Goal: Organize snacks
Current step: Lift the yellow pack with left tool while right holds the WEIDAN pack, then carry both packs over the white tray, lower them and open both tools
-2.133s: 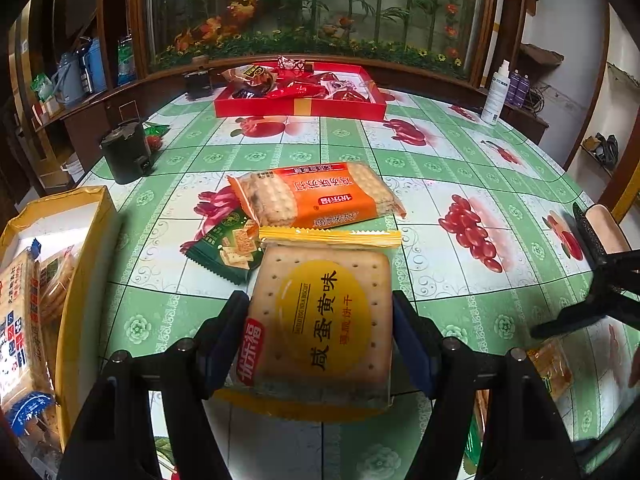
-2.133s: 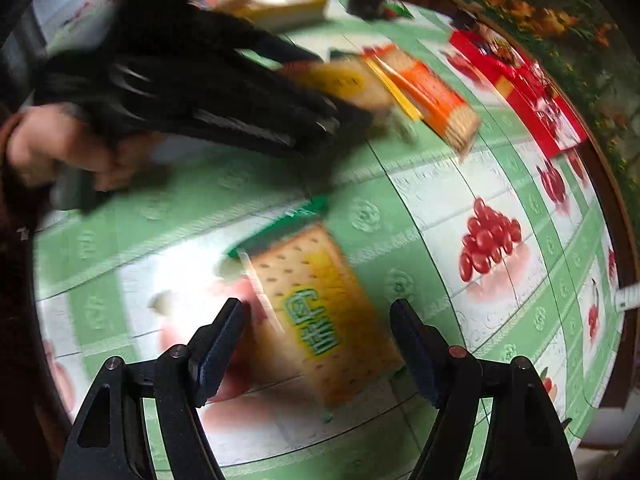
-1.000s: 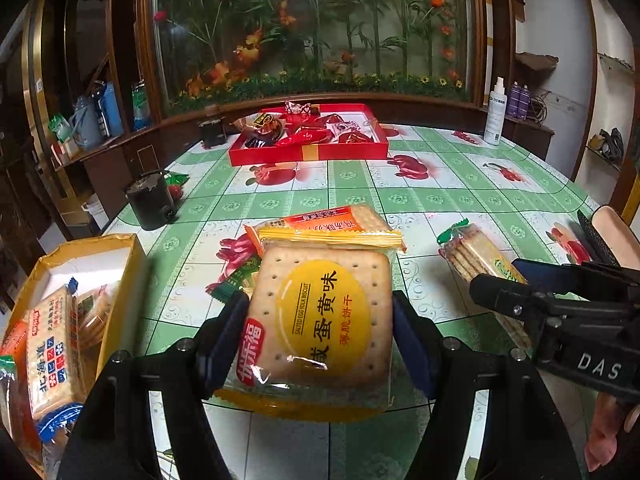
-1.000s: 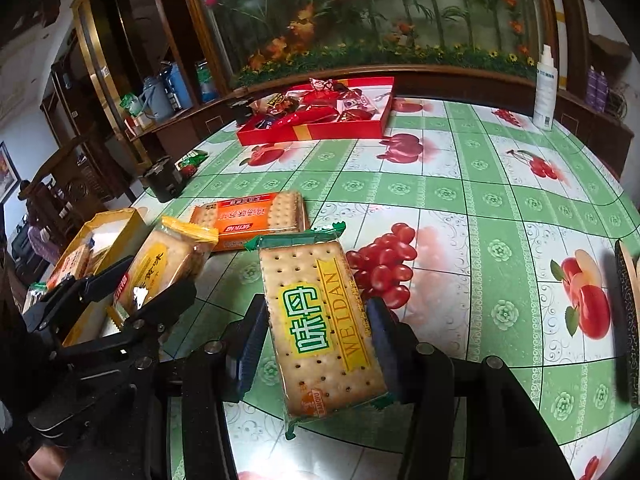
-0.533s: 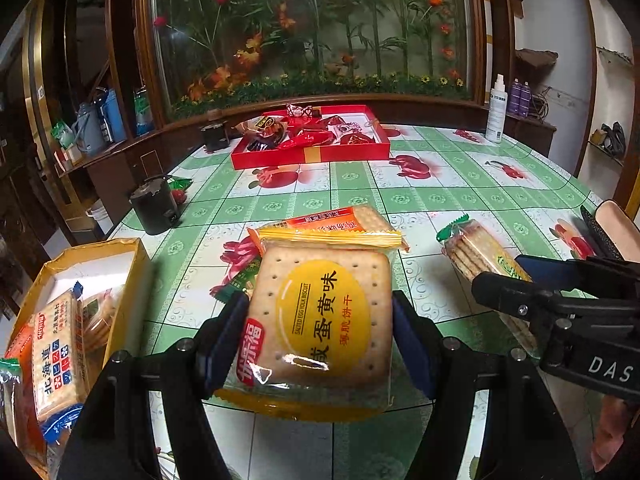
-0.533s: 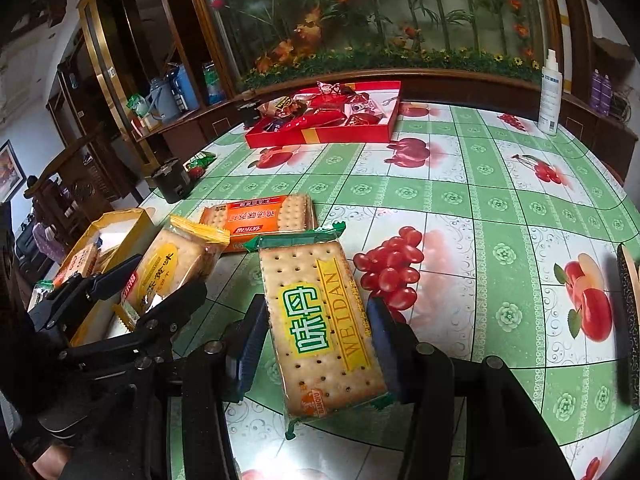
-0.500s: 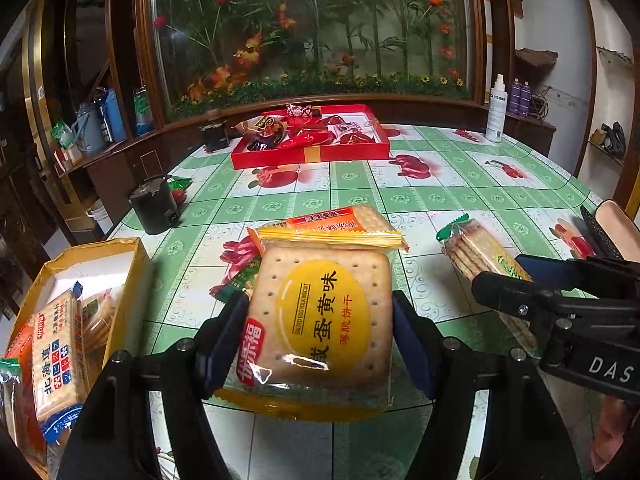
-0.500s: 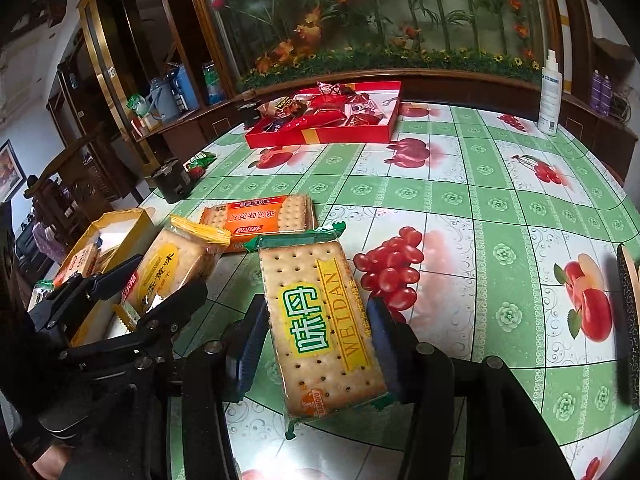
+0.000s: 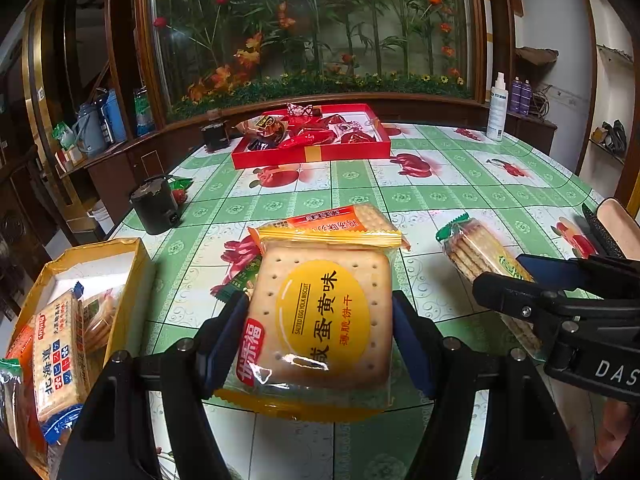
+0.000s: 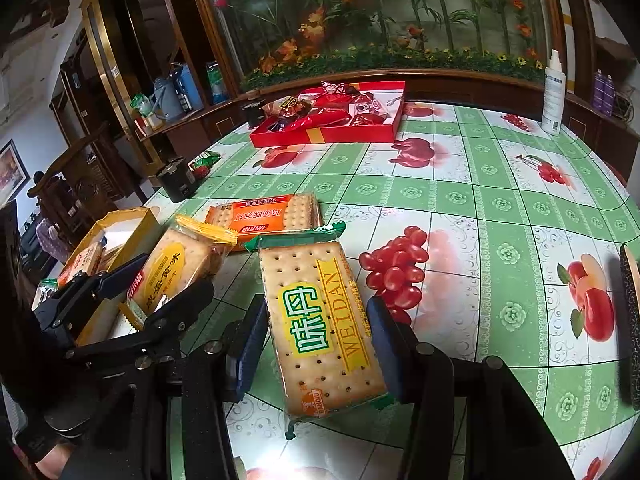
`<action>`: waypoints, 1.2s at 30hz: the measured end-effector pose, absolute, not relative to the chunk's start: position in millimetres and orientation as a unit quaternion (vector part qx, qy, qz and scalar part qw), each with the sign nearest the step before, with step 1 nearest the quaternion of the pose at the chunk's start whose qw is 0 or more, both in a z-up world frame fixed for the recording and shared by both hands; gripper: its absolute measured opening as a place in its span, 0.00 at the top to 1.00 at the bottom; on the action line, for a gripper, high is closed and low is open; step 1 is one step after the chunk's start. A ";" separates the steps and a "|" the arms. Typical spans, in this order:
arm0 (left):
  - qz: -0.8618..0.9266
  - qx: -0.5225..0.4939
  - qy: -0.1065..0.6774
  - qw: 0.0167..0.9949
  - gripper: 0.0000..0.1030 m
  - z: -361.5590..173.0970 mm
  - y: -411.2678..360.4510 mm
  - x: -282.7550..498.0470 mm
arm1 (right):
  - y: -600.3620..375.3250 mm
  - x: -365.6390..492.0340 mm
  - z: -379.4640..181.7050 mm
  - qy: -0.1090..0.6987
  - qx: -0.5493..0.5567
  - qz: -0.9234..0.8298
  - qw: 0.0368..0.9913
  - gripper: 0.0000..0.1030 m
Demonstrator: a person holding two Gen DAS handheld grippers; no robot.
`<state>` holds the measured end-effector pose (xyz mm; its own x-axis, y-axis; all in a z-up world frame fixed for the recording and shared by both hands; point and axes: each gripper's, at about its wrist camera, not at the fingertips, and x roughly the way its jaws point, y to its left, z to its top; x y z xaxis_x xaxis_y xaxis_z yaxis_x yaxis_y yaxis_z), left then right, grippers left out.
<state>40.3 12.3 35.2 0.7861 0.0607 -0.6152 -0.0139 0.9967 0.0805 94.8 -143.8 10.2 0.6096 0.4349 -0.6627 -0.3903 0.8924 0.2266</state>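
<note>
My left gripper is shut on a yellow salted egg yolk cracker pack and holds it above the table; it also shows in the right wrist view. My right gripper is shut on a long green-edged Weidan cracker pack, also seen in the left wrist view. An orange cracker pack lies on the table beyond both. A small green packet lies beneath the yellow pack. A yellow box with several cracker packs sits at the left.
A red tray of wrapped sweets stands at the far side. A black cup stands at the table's left edge. A white spray bottle stands at the far right. A dark-edged board lies at the right edge.
Both grippers lifted their packs off the table about two seconds ago and levelled out. Over the last half second almost nothing has moved.
</note>
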 end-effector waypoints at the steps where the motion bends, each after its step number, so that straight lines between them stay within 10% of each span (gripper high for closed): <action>1: 0.020 0.036 0.326 0.944 0.32 35.1 12.1 40.3 | -143.6 94.6 10.3 0.377 0.030 0.230 0.897 0.47; 36: 0.030 0.044 0.314 0.948 0.32 40.4 20.6 42.0 | -141.2 91.9 19.5 0.369 0.037 0.241 0.897 0.47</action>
<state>42.0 20.6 40.4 0.8010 0.0844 -0.5927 -0.0294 0.9944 0.1019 91.9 -141.2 19.5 0.6119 0.4587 -0.6444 -0.4045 0.8816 0.2433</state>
